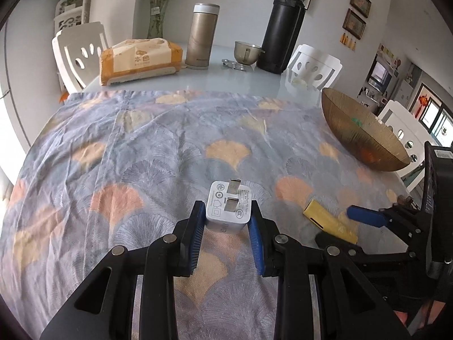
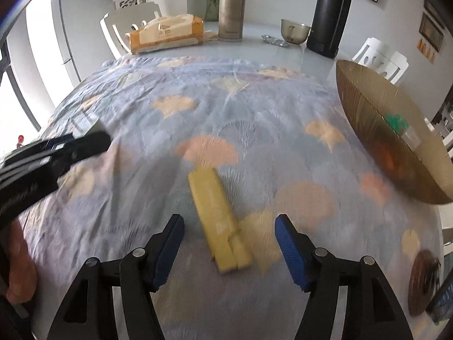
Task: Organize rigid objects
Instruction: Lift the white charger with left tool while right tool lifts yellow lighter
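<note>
My left gripper (image 1: 226, 215) is shut on a white plug charger (image 1: 228, 208), prongs pointing up and away, held just above the patterned cloth (image 1: 141, 155). A yellow rectangular block (image 2: 218, 218) lies on the cloth between the spread fingers of my right gripper (image 2: 229, 226), which is open and not touching it. The block (image 1: 329, 221) and the right gripper also show at the right of the left wrist view. A gold ribbed bowl (image 2: 376, 130) stands at the right with green and orange items inside.
At the table's far side stand a tissue pack (image 1: 140, 59), a gold thermos (image 1: 202, 36), a small cup (image 1: 246, 52) and a tall black flask (image 1: 283, 28). White chairs surround the table. A brown round object (image 2: 423, 280) lies at the right edge.
</note>
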The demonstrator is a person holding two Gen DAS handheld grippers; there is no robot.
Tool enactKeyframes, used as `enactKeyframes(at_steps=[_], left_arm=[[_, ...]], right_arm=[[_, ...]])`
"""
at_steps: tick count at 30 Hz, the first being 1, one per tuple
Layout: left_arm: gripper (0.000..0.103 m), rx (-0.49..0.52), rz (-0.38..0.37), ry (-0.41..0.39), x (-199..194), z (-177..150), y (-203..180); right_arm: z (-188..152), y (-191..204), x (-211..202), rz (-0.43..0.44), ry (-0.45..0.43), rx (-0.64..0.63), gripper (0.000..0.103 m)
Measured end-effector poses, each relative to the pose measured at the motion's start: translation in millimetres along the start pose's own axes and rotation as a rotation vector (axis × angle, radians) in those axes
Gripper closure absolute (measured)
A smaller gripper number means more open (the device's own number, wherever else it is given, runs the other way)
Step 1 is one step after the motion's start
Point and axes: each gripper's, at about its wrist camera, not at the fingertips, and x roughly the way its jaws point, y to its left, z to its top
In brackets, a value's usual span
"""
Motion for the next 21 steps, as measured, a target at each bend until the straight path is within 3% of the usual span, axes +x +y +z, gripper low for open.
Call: enactKeyframes(at_steps=[2, 7, 11, 21], left_arm=[[0.076, 0.002, 0.001, 0.004, 1, 0, 0], [0.076, 0.02, 0.011, 0.007, 2, -1, -4], [0.076, 0.031, 0.018, 0.005, 2, -1, -6], [0.076, 0.047, 0.024, 0.007, 2, -1, -8]], right_arm=[[-2, 1, -1, 0.037, -0.027, 0.005, 0.055], [-7, 19, -6, 0.01, -0.074, -0.076, 0.078], [-10, 36, -7, -0.059, -0.097, -0.15, 0.079], [-10, 25, -9, -0.006, -0.095, -0.099, 0.079]])
